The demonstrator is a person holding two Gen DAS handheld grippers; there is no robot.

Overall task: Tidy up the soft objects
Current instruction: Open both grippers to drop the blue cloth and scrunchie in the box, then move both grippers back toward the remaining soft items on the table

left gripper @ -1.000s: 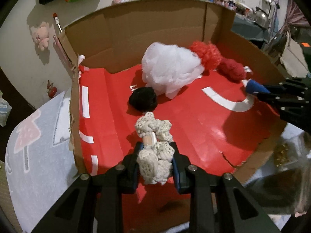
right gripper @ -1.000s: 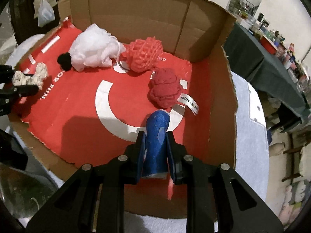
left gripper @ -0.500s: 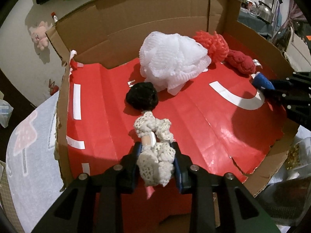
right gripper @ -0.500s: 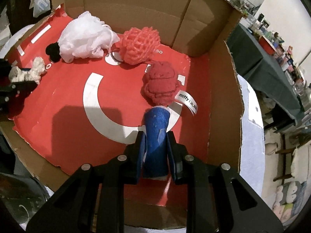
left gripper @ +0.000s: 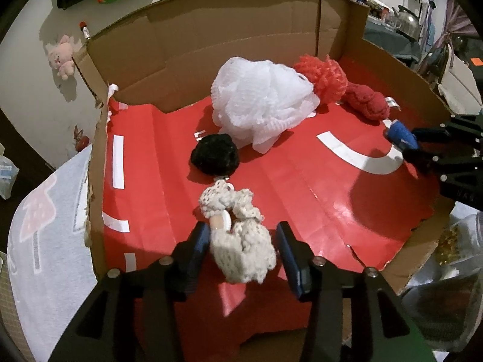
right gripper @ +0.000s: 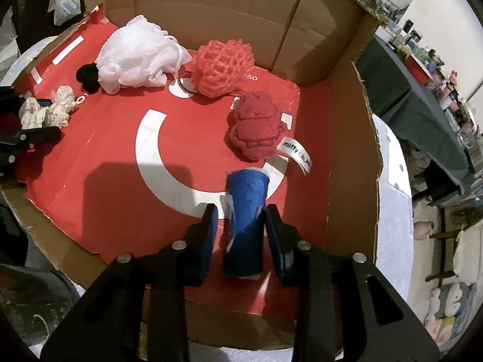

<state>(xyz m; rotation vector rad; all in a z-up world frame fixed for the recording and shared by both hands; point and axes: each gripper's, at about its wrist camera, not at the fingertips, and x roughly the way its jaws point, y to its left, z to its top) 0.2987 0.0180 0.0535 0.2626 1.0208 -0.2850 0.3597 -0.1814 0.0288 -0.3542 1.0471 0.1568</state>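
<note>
The cream crochet piece (left gripper: 238,241) now lies on the red floor of the cardboard box (left gripper: 211,42), near its front left edge, just short of the black pom-pom (left gripper: 215,158). A second ago my left claw (left gripper: 243,249) was pinching it tight; now the jaws are opening, and I see bare gaps on both sides between the blue pads and the yarn. It sits between them, loose.

Same story on the other side — the blue felt roll (right gripper: 246,220) was clamped in my right claw (right gripper: 240,229) and now rests on the box floor at the front right, its far end close to the dark red knitted piece (right gripper: 256,126) with the white label (right gripper: 297,157). Those jaws are opening too; the left pad is clear of the roll, while the right pad looks very close, and I cannot tell whether it has fully let go.

Farther back the white mesh puff (left gripper: 259,102) and the coral net sponge (right gripper: 223,66) lie side by side against the rear wall, untouched.

My reading — both pieces are delivered, so six soft things now sit in the box. What I'd want next is to back both claws straight out without snagging the crochet loops or dragging the roll.
</note>
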